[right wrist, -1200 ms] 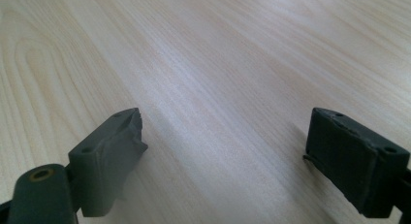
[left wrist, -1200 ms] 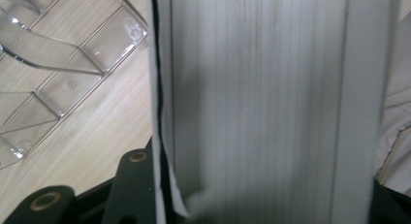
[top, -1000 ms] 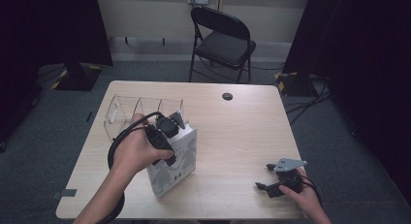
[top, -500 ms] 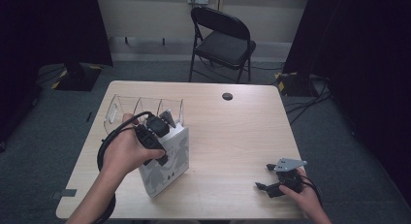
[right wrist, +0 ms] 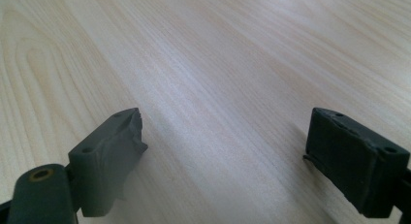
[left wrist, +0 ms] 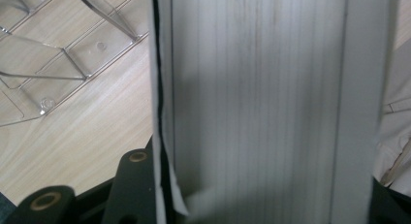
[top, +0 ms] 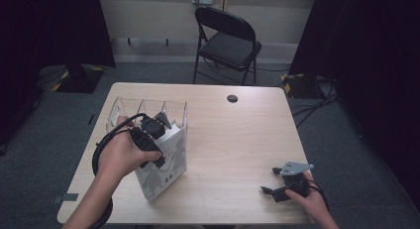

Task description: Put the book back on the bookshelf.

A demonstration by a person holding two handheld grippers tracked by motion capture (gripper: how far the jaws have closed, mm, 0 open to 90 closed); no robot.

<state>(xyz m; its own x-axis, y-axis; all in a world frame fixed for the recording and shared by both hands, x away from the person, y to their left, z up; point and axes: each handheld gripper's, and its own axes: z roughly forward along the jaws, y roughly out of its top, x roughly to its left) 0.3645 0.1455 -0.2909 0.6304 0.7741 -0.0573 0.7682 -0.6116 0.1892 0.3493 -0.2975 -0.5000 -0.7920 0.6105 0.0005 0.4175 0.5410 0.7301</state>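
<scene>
A white box point(top: 167, 165) printed with grey figures stands tilted on the wooden table point(top: 237, 140), just in front of a clear plastic divider tray point(top: 130, 108). My left gripper point(top: 157, 140) comes at the box from the left near its top and is shut on it. In the left gripper view the box's white face point(left wrist: 261, 98) sits between the black jaws, with the clear tray point(left wrist: 58, 54) behind at upper left. My right gripper point(top: 277, 190) rests near the table's front right edge. It stands open over bare wood point(right wrist: 223, 156).
A small black round cap point(top: 232, 98) is set in the table near its far edge. A black folding chair point(top: 225, 43) stands beyond the table. Cables lie on the floor at the right. Bare wood spreads across the table's middle and right.
My left gripper has carried the white box a little to the left, closer to the clear tray. The right gripper has stayed where it was.
</scene>
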